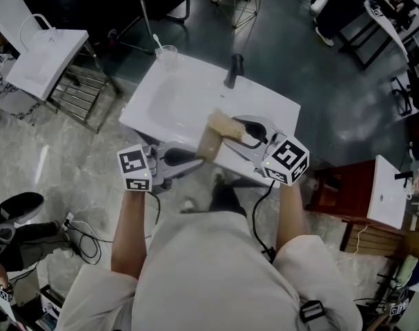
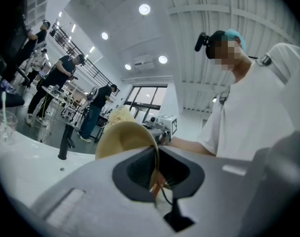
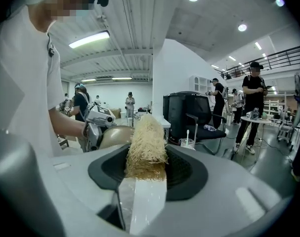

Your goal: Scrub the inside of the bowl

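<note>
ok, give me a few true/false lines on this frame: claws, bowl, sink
1. The left claw is shut on the bowl's rim. True.
2. The right claw is empty. False: it grips a straw-coloured scrubber.
3. The bowl lies on the bottom of the sink. False: the left claw holds it up at the sink's near edge.
4. A clear cup stands at the sink's far corner. True.
5. The faucet is white. False: black.

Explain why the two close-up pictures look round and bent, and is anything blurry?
Left gripper view: wide-angle lens bows the ceiling beams, corners go black, ceiling lamps glare; the bowl is slightly soft. Right gripper view: same bulge and dark corners, but the scrubber is sharp. Head view: even light, little bending, the white sink nearly washed out.
</note>
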`<state>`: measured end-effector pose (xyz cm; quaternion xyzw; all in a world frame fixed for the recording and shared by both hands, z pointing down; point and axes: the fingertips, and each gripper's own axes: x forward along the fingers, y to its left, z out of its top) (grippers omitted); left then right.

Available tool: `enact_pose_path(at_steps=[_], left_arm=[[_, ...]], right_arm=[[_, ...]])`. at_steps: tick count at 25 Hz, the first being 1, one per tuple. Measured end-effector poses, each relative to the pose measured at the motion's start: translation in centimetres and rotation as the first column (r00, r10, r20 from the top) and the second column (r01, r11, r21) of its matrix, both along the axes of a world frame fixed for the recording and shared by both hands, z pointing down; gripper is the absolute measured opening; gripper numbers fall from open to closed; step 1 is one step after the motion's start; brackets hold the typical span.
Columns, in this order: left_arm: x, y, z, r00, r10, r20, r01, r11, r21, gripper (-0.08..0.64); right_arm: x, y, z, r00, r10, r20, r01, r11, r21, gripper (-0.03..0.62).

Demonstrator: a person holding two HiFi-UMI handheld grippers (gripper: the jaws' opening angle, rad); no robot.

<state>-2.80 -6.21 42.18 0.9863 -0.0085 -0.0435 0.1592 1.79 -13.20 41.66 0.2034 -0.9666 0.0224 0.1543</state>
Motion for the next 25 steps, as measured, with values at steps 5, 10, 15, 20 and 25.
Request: enact_pose_path(at_steps=[5,10,15,20,25], left_arm=[[-0.6,0.7,-1.8,0.997,0.042,-0.061,-0.041,0.999,0.022,0.015],[-0.9,1.1,-4.6,0.985,0.059,-0.164,-0.051,0.997,0.052,0.015],[-0.8,-0.1,-5.8,0.984,0.012,-0.179,0.002,0.997,0.08,0.014],[-0.7,-1.5,-4.3,0.995,-0.032,-0.092,0.039,0.997,0.069,0.014],[-0.3,-1.7,-2.6,0.998,-0.037,-0.053,0.039,0.998,0.04,0.014]], right_arm=[[0.7,-0.8,1.5,0.999,0.029,-0.044,-0.029,1.0,-0.007,0.204],[0.7,-0.1,3.2,0.992,0.01,-0.123,-0.011,1.0,-0.011,0.204],[-0.9,2.8,5.5,0.97,-0.121,-0.209,0.114,0.992,-0.049,0.205],[-2.9,6.9,4.9,0.955,-0.261,-0.145,0.253,0.965,-0.072,0.202],[-2.3,8.4,3.6,0.941,-0.316,-0.118,0.31,0.948,-0.066,0.202]])
